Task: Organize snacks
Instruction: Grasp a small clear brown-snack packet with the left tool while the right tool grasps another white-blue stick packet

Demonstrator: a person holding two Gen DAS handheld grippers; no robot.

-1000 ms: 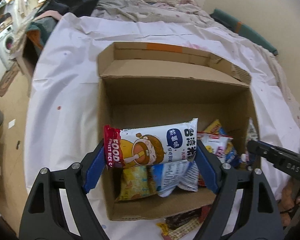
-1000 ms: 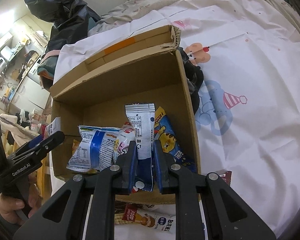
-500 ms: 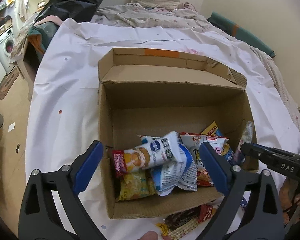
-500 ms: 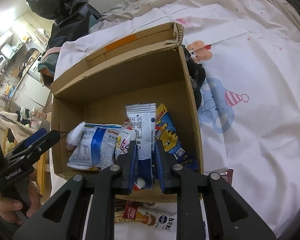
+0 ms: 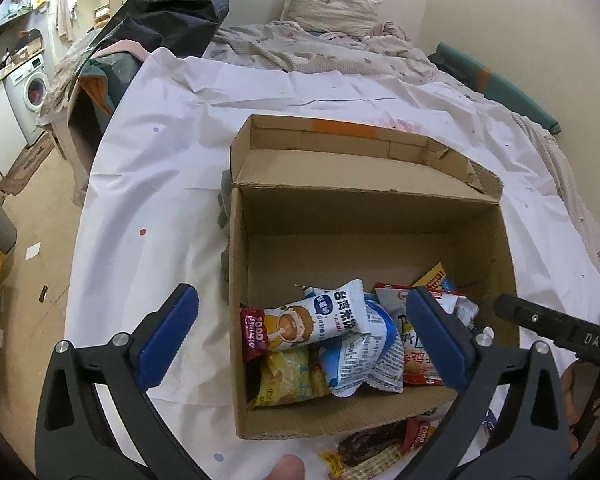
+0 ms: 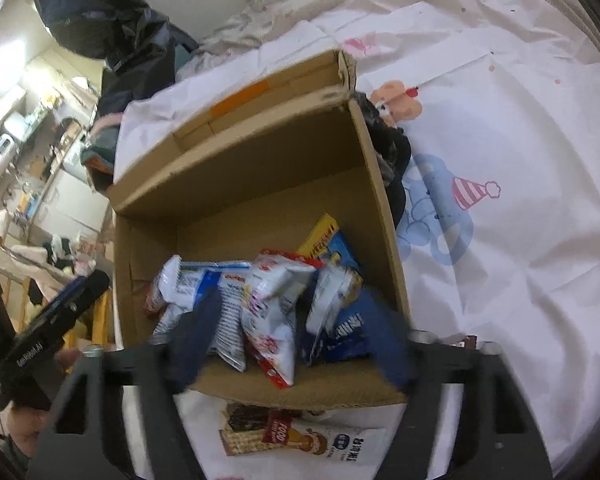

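Both grippers hang over the box [image 5: 496, 248], jaws just opening. The left gripper [image 5: 300, 340] gapes wide, gripping nothing; its rice-cake packet [image 5: 312, 324] lies atop the snacks inside the box. The right gripper [image 6: 296, 336] stands apart too, its packet [image 6: 328, 296] loose in the box.
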